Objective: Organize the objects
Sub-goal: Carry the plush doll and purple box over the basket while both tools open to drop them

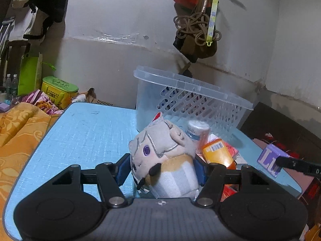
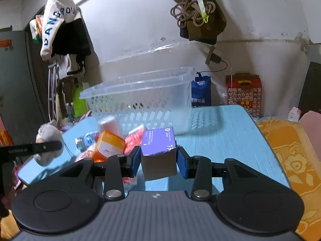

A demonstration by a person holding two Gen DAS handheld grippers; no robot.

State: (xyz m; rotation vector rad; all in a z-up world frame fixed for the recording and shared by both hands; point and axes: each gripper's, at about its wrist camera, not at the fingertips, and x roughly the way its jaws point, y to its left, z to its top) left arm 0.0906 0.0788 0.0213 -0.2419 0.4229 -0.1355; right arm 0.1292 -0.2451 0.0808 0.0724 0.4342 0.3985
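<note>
My left gripper (image 1: 162, 169) is shut on a grey plush doll (image 1: 162, 156) with a purple eye and holds it above the blue table (image 1: 84, 140). My right gripper (image 2: 158, 160) is shut on a purple box (image 2: 158, 150), lifted off the table (image 2: 220, 140). A clear slotted plastic basket (image 1: 192, 102) stands behind the pile; it also shows in the right wrist view (image 2: 140, 98). The pile holds an orange box (image 1: 217, 152), a water bottle (image 1: 197, 132) and red packets (image 2: 133, 138). The purple box (image 1: 268, 158) and the doll (image 2: 48, 136) each show in the other view.
An orange patterned bedspread (image 1: 22, 124) lies left of the table and also right of it in the right wrist view (image 2: 293, 156). A yellow-green tub (image 1: 60, 90) sits at the back left. Bags and cords (image 1: 196, 30) hang on the wall above the basket.
</note>
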